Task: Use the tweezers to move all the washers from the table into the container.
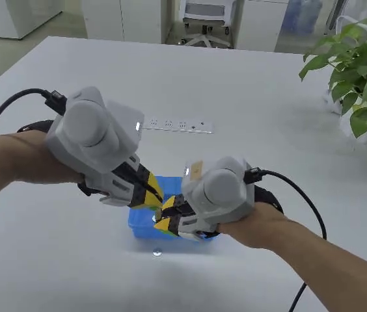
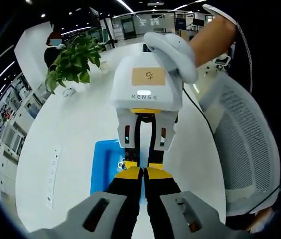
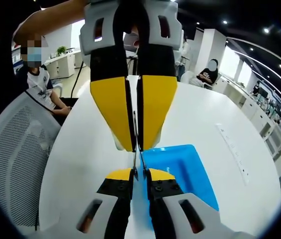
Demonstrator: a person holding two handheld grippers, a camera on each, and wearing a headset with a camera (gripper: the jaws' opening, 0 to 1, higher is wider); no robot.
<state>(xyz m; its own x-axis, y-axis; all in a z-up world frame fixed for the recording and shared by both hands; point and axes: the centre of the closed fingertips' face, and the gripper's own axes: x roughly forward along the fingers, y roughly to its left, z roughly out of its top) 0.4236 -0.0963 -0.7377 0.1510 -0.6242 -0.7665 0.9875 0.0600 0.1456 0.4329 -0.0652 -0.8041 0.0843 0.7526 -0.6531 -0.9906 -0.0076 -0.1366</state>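
Observation:
Both grippers meet tip to tip over a blue container [image 1: 140, 225] on the white table. My left gripper [image 1: 155, 195] comes in from the left and my right gripper [image 1: 165, 220] from the right. In the right gripper view, thin metal tweezers [image 3: 135, 149] run between the left gripper's long yellow jaws and down into my right gripper [image 3: 140, 175]. Both pairs of jaws look shut on them. The left gripper view shows my left gripper [image 2: 142, 174] closed, facing the other gripper above the container [image 2: 103, 164]. One small washer [image 1: 157, 252] lies on the table just in front of the container [image 3: 190, 164].
A white power strip [image 1: 177, 125] lies on the table behind the grippers. A green potted plant [image 1: 362, 71] stands at the right edge. Cables trail from both grippers. A mesh office chair [image 3: 16, 149] and seated people are near the table.

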